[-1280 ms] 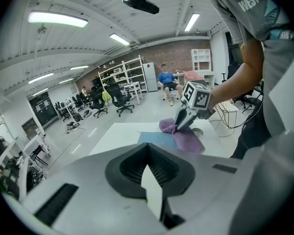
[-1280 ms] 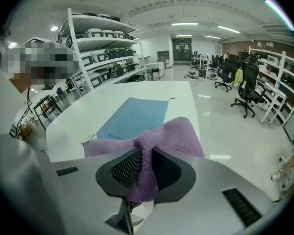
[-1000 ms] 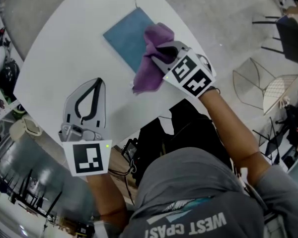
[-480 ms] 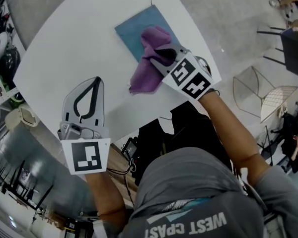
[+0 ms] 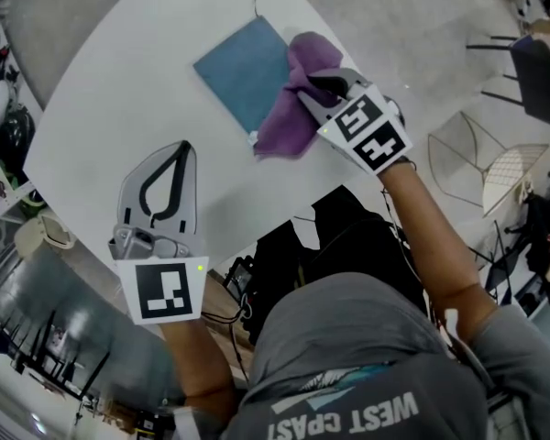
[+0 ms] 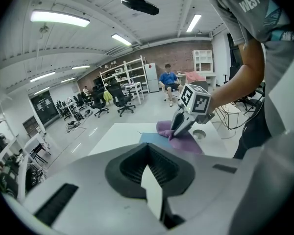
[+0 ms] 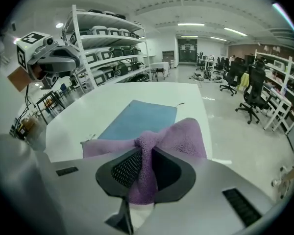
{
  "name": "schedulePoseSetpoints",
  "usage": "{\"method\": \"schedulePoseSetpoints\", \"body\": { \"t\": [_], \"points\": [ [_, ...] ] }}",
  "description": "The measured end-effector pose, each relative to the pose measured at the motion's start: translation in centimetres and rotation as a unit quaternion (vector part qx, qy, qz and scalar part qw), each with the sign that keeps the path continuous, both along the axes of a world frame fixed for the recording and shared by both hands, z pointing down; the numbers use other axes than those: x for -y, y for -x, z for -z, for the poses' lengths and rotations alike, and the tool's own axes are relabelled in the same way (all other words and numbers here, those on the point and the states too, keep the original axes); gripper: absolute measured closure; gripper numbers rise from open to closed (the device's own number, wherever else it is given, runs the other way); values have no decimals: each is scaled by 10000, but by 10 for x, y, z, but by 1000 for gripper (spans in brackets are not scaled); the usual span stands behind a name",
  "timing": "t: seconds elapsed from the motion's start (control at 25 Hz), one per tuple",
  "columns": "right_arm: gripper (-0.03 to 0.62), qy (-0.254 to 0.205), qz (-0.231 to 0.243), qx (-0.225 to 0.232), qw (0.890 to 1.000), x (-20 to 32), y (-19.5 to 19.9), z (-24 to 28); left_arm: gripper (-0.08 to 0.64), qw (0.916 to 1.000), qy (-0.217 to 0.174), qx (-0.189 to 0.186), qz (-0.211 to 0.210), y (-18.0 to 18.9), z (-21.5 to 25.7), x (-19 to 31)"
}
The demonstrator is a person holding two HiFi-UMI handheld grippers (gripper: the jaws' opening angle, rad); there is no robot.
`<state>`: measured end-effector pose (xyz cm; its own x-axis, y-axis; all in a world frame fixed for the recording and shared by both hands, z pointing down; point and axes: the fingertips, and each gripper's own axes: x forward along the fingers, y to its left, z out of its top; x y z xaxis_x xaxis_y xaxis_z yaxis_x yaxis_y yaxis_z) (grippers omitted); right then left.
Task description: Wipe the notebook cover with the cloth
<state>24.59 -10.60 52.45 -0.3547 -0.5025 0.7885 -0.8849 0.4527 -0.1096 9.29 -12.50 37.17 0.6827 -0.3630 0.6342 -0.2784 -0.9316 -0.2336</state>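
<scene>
Head view: one notebook, one cloth in right jaws' grip; left jaws together.

A grey T-shirt with white lettering and a teal stripe fills six o'clock in the head view. The left gripper at eight o'clock and the right gripper at one o'clock are pale grey shells with black ribbed jaw linings (each bears a white cube with black square markers).
</scene>
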Motion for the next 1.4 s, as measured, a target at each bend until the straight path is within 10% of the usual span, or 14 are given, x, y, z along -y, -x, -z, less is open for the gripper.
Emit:
{"method": "schedulePoseSetpoints", "body": {
  "t": [0.48,1.0,1.4],
  "points": [
    [505,-108,1555,406,9869,16,126,2,560,9989,117,94,439,36,-13,-4],
    [505,-57,11,14,10000,21,-8,1,560,9998,51,29,178,11,-6,7],
    [505,-115,838,262,9961,38,76,-1,560,9996,118,39,265,17,-16,8]
  ]
}}
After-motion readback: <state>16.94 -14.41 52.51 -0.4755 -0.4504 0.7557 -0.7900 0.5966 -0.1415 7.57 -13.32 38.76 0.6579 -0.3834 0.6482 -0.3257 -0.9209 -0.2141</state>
